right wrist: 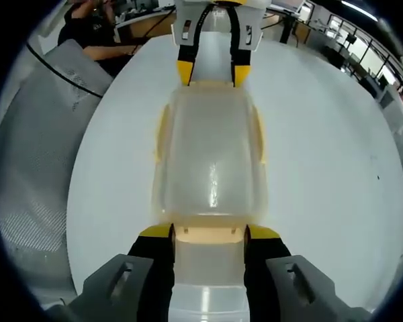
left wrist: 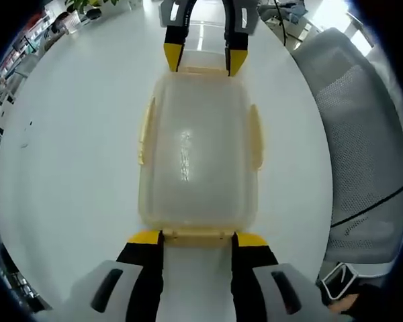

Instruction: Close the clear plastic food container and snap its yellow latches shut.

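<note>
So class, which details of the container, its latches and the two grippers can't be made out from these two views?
- Whether the end latch is snapped: right gripper view, seen through cloudy plastic between the jaws.
- Whether the side latches are locked: left gripper view, seen edge-on.
- Any contents of the container: frosted lid and glare.
- Whether the left gripper or right gripper touches the container: tips meet its ends.

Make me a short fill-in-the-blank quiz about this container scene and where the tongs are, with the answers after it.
1. The clear container sits on a ____ table.
2. Its latches are coloured ____.
3. The left tongs and right tongs sit at ____ ends of the container.
4. Beside the table stands a grey mesh ____.

Answers: white; yellow; opposite; chair
</note>
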